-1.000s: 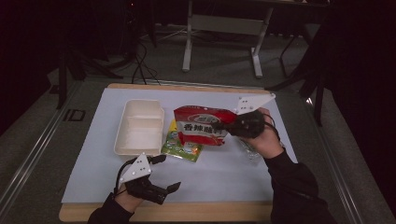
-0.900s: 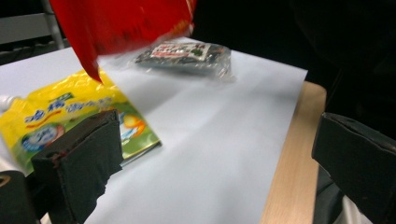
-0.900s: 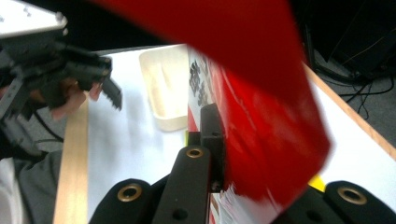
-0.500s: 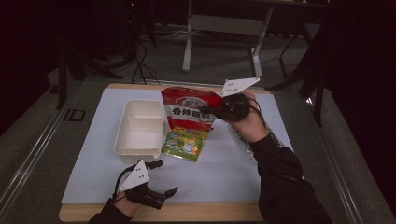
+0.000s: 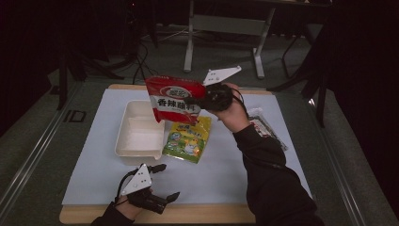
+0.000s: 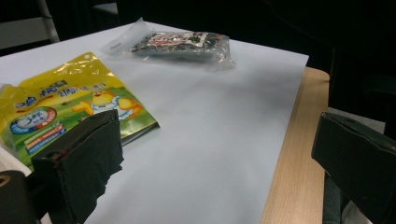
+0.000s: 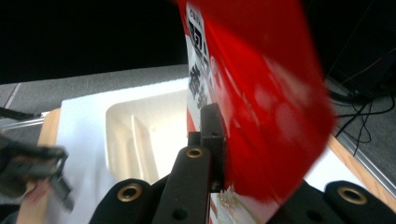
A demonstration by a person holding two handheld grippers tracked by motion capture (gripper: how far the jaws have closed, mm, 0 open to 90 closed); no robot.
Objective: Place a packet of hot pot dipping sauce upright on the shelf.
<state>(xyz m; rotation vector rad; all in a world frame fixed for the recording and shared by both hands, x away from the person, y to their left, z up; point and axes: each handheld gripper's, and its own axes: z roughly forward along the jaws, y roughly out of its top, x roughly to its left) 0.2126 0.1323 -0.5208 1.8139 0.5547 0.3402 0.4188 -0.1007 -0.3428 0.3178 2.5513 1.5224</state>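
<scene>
Pinching the red snack bag [image 5: 175,100] by its right edge with the right gripper [image 5: 196,101], clamped hard on the film, and hanging it upright in the air over the far right corner of the white tray [image 5: 123,141], clear of the table. Taking it by the edge, most likely, for letting the bag dangle and slide down into the tray's open compartment, seen just beyond the bag [image 7: 261,102] in the right gripper view as a pale basin [image 7: 140,135]. Leaving the yellow-green packet [image 5: 188,139] flat on the white sheet [image 5: 226,174], touching the tray's right wall, and the dark packet [image 5: 266,129] well to the right under the raised forearm, presumably waiting for their own turn. Parking the left gripper [image 5: 168,181] low at the near edge of the sheet, opened wide and gripping nothing, facing the yellow-green packet [image 6: 70,112] and the dark packet [image 6: 182,44] in the left gripper view, perhaps readying for the next pick. Compared with a second ago: no longer lying on the sheet against the yellow-green packet, but lifted higher and carried leftward toward the tray; half a second ago, already airborne yet lower and farther right. Keeping the left gripper close to its earlier spot.
</scene>
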